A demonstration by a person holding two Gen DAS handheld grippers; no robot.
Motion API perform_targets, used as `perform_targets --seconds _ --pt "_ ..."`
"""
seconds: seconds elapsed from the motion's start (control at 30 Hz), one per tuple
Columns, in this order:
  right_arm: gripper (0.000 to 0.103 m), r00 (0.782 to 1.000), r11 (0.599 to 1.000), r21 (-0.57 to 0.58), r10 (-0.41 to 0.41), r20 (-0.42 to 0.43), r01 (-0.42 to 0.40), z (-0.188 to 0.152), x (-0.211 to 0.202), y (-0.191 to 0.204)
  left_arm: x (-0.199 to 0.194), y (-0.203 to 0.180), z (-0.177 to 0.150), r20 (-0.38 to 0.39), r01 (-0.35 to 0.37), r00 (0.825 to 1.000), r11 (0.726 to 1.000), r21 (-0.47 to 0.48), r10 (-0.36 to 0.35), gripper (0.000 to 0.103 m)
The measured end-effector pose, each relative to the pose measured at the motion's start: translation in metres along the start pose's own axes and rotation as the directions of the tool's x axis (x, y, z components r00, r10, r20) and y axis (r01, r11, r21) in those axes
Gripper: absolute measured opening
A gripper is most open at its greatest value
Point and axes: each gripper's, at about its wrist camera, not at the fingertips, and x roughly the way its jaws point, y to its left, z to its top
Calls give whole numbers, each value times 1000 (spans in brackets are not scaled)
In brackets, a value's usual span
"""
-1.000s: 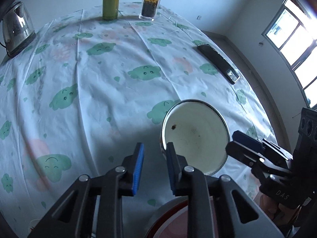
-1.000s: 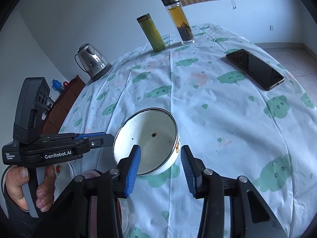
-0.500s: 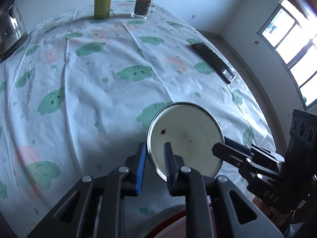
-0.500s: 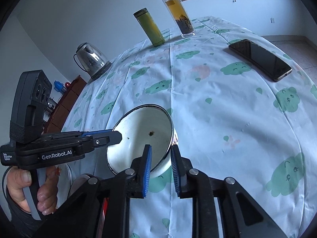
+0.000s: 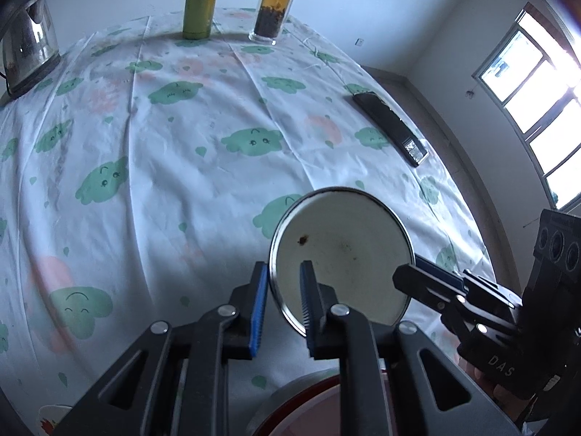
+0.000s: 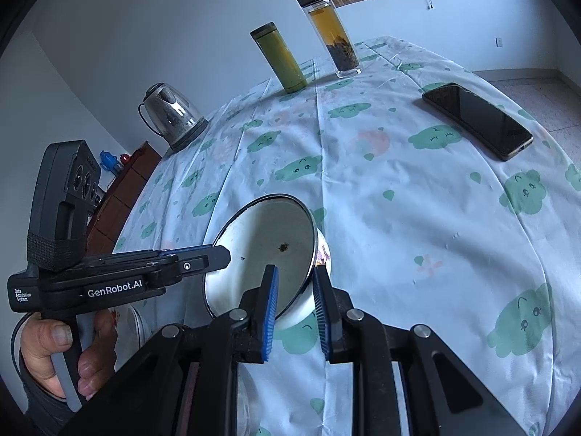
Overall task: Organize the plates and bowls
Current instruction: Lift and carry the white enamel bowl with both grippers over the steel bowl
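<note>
Both claws clamped on the same white bowl (image 5: 341,254), opposite sides of the rim.

Left claw (image 5: 285,305): nearly shut, blue pads pinching the bowl's rim, one pad inside, one outside. Bowl sits lower center-right of the left wrist view, tipped so its mouth faces the camera. Small brown speck on the inner wall.

Right claw (image 6: 296,309): jaws have just been closing, now pinching the rim with the bowl wall between the pads. In the right wrist view the bowl is at center, tilted; I can't tell whether its base touches the desk (image 6: 417,218).

Left claw's body shows at left in the right wrist view, a hand (image 6: 69,356) on its grip. Right claw's body shows at lower right in the left wrist view.

Red-rimmed plate (image 5: 290,410) at bottom center of the left wrist view, mostly hidden behind the claw fingers.

Desk carries a white cloth with green cloud print. Far edge: kettle (image 6: 172,118) upper left, green flask (image 6: 281,60) and glass tea bottle (image 6: 332,34) top center. Phone (image 6: 477,120) lies flat, upper right.
</note>
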Motion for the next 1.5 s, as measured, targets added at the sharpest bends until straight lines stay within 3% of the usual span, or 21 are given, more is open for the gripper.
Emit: perform_targets --seconds 0.8,1.5 --pt "22 996 997 -76 27 90 -20 3 -54 39 -66 -15 -10 143 -10 990 999 31 6 15" --pt "22 994 994 -96 53 100 -44 -10 -75 57 -92 -20 -34 187 -34 982 999 40 26 15"
